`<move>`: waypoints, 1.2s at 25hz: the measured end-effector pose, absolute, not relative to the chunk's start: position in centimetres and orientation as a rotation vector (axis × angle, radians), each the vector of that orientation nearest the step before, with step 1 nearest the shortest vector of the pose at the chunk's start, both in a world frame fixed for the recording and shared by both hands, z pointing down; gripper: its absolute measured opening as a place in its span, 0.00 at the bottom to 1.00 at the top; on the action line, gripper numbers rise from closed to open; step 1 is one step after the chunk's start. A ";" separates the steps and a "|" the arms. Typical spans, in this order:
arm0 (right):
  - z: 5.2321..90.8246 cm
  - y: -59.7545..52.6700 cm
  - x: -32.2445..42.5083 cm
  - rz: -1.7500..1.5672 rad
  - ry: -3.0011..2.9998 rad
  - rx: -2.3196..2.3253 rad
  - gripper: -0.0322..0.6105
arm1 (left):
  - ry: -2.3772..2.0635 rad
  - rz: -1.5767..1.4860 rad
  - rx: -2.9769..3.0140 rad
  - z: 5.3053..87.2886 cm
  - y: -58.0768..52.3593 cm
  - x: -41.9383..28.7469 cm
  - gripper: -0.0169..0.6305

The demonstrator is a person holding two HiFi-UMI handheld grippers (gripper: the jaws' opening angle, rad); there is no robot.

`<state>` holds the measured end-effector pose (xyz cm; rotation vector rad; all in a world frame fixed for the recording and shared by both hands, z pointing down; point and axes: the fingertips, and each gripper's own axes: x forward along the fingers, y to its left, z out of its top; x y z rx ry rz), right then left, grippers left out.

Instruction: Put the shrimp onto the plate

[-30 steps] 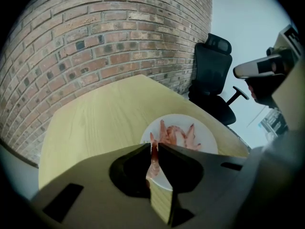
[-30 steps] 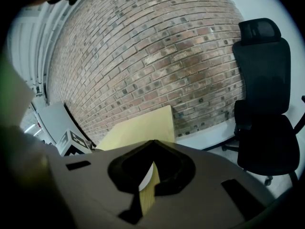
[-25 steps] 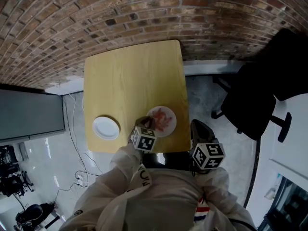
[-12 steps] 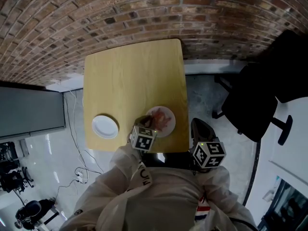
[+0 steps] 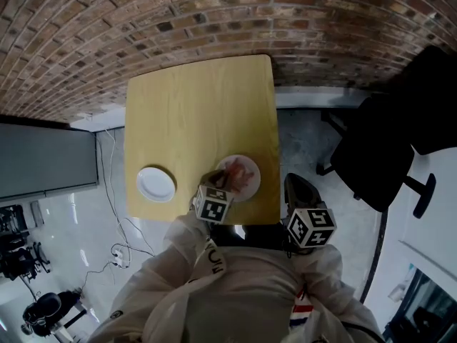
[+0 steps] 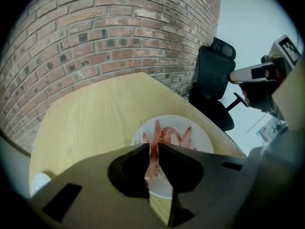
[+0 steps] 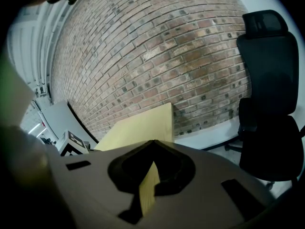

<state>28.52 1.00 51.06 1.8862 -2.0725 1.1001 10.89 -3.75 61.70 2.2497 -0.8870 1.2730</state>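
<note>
Shrimp (image 6: 154,152) lengthwise along jaws (tip outward)

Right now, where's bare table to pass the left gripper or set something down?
The table's whole far half, up to the brick wall, is bare. A bare strip of wood also lies between the empty white plate and the shrimp plate. The near right corner is crowded: the left gripper is shut on a shrimp over the shrimp plate.

Puffy cream jacket (image 5: 235,295), black letters (image 5: 212,256) on the left sleeve (image 5: 187,238), red-white-blue stripes (image 5: 301,311) at the chest. The left gripper (image 6: 151,146) and right gripper (image 7: 152,144) are dark, each topped by a black-and-white marker cube (image 5: 213,207).
</note>
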 end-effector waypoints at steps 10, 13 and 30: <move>50.9 1.2 29.1 1.100 -2.078 1.889 0.09 | -0.908 1.262 2.254 61.3 -3.8 10.9 0.11; 50.9 1.4 29.0 1.102 -2.081 1.883 0.09 | -0.920 1.255 2.258 61.0 -3.6 11.0 0.11; 48.5 2.8 25.0 1.057 -2.107 1.883 0.09 | -1.021 1.116 2.368 55.4 -3.2 7.9 0.11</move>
